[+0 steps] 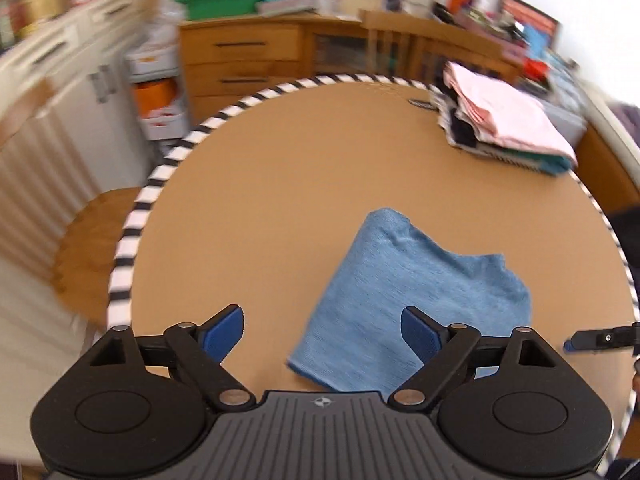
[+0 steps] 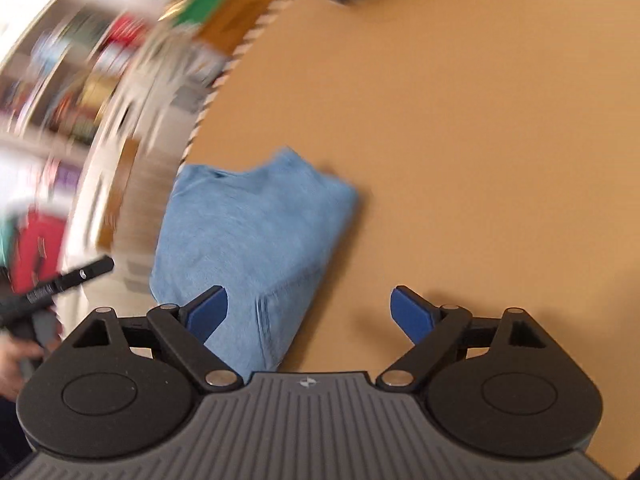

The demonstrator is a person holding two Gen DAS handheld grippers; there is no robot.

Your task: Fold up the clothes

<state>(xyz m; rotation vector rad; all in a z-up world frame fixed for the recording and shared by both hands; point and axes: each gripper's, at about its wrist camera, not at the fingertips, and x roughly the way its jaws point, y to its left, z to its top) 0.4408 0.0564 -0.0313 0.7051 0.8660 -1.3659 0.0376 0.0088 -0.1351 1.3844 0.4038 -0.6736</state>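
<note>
A folded blue cloth [image 1: 412, 296] lies flat on the round brown table [image 1: 288, 160], one corner slightly rumpled. My left gripper [image 1: 322, 330] hovers open over the cloth's near left edge, its blue pads wide apart and gripping nothing. In the right wrist view the same blue cloth [image 2: 248, 240] sits near the table's left edge. My right gripper [image 2: 308, 316] is open above the cloth's near right corner, pads clear of the fabric. A black finger of the right gripper [image 1: 600, 338] shows at the far right of the left wrist view.
A stack of folded clothes [image 1: 508, 124], pink on top, sits at the table's far right. The table rim [image 1: 132, 240] is striped black and white. A wooden chair seat [image 1: 92, 240] stands to the left, and a wooden dresser [image 1: 240, 60] behind. A person's hand [image 2: 12, 360] holds the other tool.
</note>
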